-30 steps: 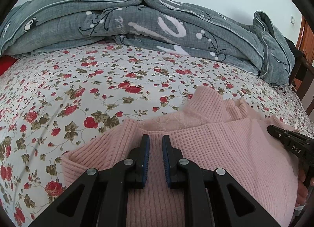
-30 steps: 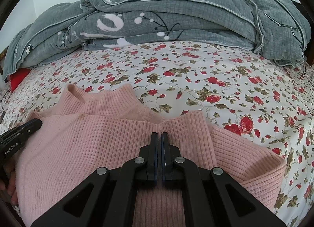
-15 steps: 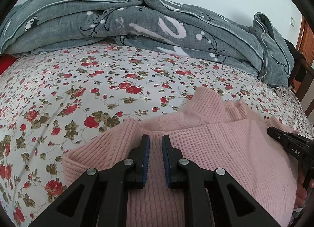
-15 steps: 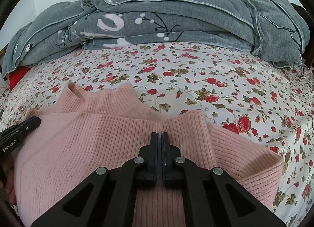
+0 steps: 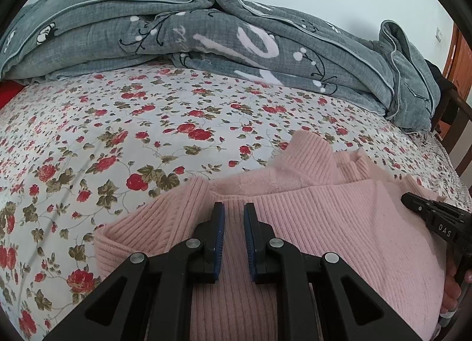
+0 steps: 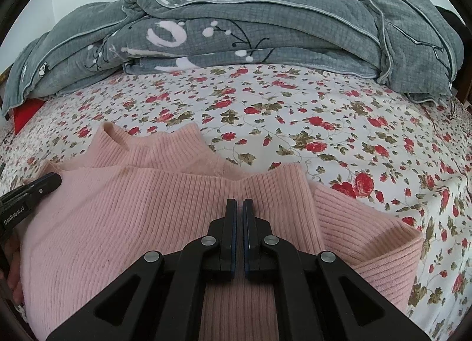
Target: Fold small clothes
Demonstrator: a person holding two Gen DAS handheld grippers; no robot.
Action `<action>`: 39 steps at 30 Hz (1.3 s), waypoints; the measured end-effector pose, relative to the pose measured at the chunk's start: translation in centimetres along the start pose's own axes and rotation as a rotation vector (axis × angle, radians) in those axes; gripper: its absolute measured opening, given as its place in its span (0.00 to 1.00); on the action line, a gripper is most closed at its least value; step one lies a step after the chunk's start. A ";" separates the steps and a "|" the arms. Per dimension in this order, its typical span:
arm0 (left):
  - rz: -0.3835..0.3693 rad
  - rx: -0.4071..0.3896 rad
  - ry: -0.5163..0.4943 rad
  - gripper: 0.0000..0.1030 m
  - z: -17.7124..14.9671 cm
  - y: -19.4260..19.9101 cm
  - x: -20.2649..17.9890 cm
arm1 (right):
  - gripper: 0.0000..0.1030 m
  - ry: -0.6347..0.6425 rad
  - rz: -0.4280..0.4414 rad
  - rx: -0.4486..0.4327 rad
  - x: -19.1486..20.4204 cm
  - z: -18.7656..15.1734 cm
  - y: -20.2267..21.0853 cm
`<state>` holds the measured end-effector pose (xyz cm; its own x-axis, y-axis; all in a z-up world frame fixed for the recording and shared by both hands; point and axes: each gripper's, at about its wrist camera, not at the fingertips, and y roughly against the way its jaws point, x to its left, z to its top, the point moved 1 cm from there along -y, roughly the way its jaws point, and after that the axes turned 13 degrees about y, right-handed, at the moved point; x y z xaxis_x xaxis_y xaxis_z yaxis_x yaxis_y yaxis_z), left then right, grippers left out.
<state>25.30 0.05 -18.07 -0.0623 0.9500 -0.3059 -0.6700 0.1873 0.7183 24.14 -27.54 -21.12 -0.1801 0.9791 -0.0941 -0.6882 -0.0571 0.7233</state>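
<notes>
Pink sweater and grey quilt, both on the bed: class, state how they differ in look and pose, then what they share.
The pink sweater is plain, ribbed knit; the grey quilt is grid-textured with pale printed motifs. The sweater lies fairly flat, near, under the right gripper and left gripper; the quilt is heaped along the far edge. Both are soft fabric resting on the floral sheet.

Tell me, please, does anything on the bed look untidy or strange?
The grey quilt is bunched in a rumpled heap along the far side of the floral sheet, not spread out. The pink sweater shows a small brownish mark near its folded edge.
</notes>
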 end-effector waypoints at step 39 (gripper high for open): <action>-0.002 -0.154 -0.126 0.39 -8.9 8.9 -1.3 | 0.03 0.061 -0.092 -0.136 1.6 -8.5 8.1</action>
<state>12.83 -1.73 -16.79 0.0258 0.9751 -0.2201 -0.7757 0.1584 0.6110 12.26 -28.12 -21.24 -0.1519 0.9680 -0.1999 -0.7918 0.0019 0.6107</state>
